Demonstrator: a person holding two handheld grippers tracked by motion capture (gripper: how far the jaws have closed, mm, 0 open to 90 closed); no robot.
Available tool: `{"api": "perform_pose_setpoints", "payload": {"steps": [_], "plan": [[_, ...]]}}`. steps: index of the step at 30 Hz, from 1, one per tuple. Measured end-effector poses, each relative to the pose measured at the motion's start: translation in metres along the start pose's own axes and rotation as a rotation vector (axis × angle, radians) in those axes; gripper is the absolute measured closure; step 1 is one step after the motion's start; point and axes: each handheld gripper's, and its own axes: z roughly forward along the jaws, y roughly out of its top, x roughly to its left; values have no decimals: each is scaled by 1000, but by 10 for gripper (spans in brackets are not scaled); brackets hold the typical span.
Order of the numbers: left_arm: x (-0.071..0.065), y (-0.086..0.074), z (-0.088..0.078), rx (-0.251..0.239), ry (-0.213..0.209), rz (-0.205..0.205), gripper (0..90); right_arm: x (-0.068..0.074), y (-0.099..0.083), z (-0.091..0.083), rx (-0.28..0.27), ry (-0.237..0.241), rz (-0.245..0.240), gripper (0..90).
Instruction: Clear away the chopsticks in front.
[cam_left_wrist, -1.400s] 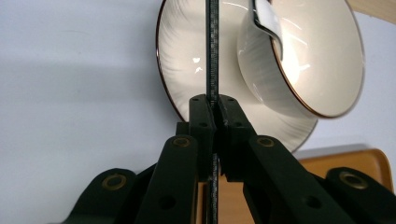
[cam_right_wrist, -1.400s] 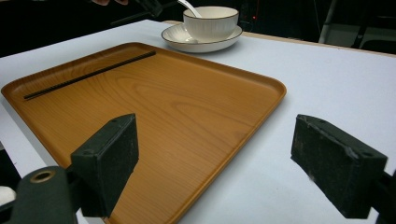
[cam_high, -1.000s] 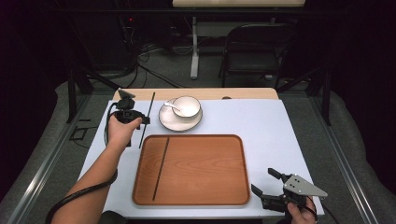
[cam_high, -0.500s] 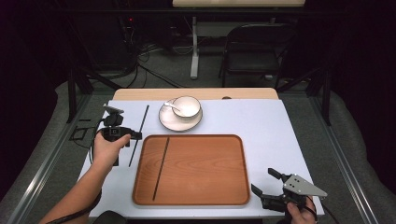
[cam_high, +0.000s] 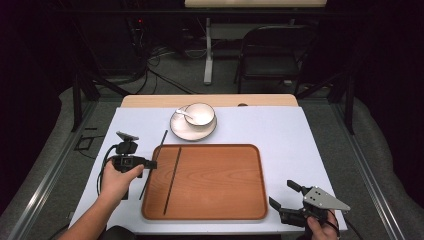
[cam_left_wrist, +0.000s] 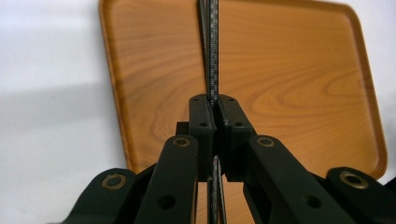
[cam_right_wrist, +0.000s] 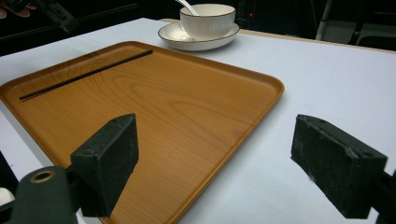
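Chopstick (cam_high: 152, 159) pinched in left tool (cam_high: 150, 164), seemingly just above tray's (cam_high: 215, 216) left rim | lower level, parallel beside second chopstick (cam_high: 172, 173) lying inside | right tool (cam_high: 284, 199) spread, idle on surface (cam_high: 280, 130).

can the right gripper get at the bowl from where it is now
Probably yes. The right gripper stands open at the table's near right corner, and the bowl sits on its saucer beyond the tray, with only the low tray between them; it's a long reach.
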Motion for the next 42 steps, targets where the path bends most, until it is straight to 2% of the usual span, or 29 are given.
{"api": "perform_pose_setpoints", "payload": {"steps": [4, 11, 15, 20, 32, 42], "plan": [[-5, -8, 8, 20, 0, 12, 853, 0, 0, 0, -2, -1, 2, 145], [-12, -19, 28, 72, 27, 20, 853, 0, 0, -1, -3, -2, 2, 145], [-11, -23, 38, 87, 42, 20, 853, 0, 0, -1, -4, -3, 2, 145], [-7, -22, 47, 102, 47, -1, 853, 0, 0, -1, -3, -2, 2, 145], [-3, -16, 54, 117, 74, -1, 849, 0, 0, -1, -4, -2, -2, 145], [0, -16, 57, 125, 80, -13, 842, 0, 0, -1, -5, 0, -1, 145]]}}
